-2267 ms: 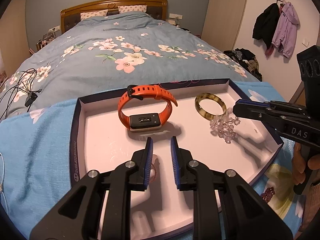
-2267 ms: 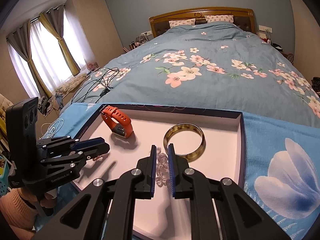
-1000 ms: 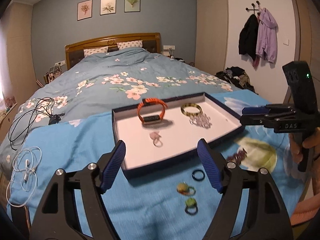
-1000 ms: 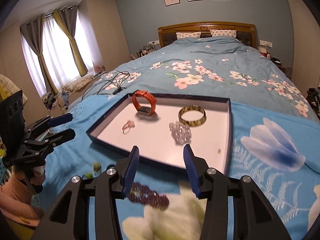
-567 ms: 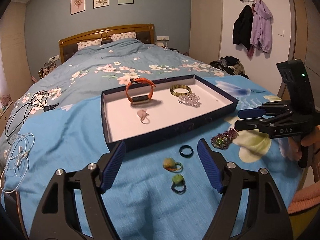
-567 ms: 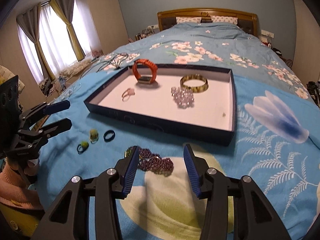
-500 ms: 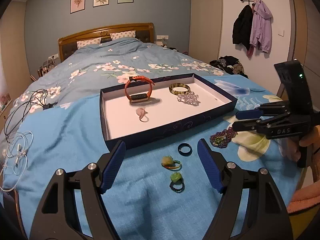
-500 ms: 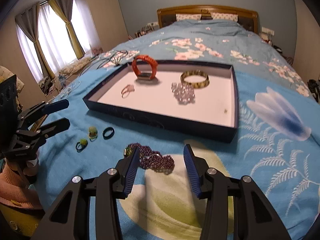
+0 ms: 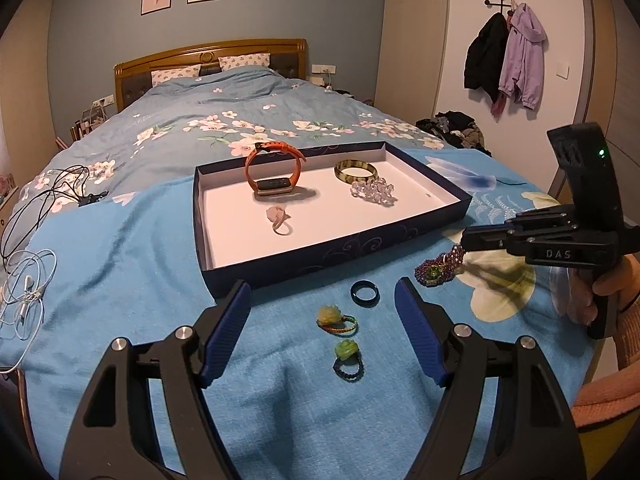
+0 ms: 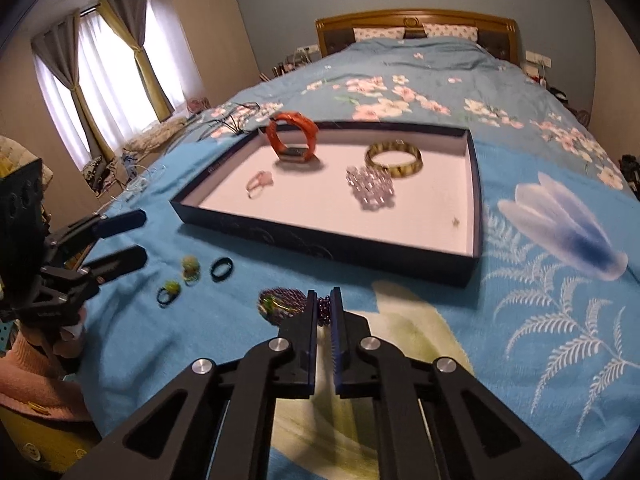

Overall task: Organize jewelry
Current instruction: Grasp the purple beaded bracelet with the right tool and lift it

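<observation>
While lying on the blue blanket (image 10: 540, 300) just before the tray (image 10: 328, 246), purple bead bracelet (image 10: 280, 304) pinched at its near end by right gripper (image 10: 325, 306), jaws just closed on the beads. Pick-up step, by the look. Next: lift clear of the tray's near wall, set down inside beside the crystal bracelet (image 10: 370, 188). Left gripper (image 9: 322, 320) wide apart, empty, over three loose rings (image 9: 346, 354).

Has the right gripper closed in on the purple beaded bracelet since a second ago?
Yes. The right gripper has just closed on the purple beaded bracelet, near the navy tray.
</observation>
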`<state>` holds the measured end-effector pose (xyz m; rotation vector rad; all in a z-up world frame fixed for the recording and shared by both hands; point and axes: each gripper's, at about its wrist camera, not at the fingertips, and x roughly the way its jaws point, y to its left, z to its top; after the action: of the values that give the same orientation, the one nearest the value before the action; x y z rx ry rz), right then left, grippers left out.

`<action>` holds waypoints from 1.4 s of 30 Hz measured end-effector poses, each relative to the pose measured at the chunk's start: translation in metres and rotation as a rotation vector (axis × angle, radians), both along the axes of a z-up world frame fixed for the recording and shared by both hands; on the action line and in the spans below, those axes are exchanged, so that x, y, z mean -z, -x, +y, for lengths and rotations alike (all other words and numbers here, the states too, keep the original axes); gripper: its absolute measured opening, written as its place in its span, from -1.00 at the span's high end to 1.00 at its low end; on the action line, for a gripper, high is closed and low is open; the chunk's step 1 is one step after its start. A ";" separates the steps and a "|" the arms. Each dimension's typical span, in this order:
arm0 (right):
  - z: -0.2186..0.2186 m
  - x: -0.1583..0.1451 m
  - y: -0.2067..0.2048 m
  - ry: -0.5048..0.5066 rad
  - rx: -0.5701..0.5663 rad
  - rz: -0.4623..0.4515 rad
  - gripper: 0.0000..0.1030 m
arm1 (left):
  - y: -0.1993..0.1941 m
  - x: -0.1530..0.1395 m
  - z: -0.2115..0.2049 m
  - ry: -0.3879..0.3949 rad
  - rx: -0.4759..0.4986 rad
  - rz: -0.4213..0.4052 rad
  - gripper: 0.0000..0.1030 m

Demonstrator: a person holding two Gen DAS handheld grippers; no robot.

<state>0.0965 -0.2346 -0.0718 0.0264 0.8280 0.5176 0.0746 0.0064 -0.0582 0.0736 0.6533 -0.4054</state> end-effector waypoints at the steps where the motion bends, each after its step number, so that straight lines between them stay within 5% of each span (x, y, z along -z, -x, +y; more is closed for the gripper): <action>1: 0.001 -0.003 0.000 -0.013 -0.009 -0.006 0.91 | 0.000 0.000 0.000 0.003 0.001 0.001 -0.42; 17: 0.004 -0.028 0.000 -0.133 -0.052 -0.070 0.91 | 0.001 0.003 -0.002 0.010 0.030 0.016 -0.43; 20: 0.006 -0.027 0.000 -0.078 -0.026 -0.076 0.91 | 0.001 0.003 -0.002 0.010 0.030 0.016 -0.43; 22: 0.000 -0.027 -0.001 -0.160 -0.042 -0.059 0.91 | 0.001 0.004 -0.002 0.008 0.031 0.017 -0.43; 30: -0.002 -0.030 0.003 -0.136 -0.026 -0.081 0.91 | 0.003 0.005 -0.007 0.006 0.064 0.019 -0.42; 42: 0.000 -0.032 0.008 -0.141 -0.024 -0.098 0.90 | 0.001 0.024 -0.019 -0.057 0.094 0.116 -0.07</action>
<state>0.0884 -0.2344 -0.0394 0.1198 0.6956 0.5946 0.0735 -0.0126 -0.0825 0.1358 0.7782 -0.4845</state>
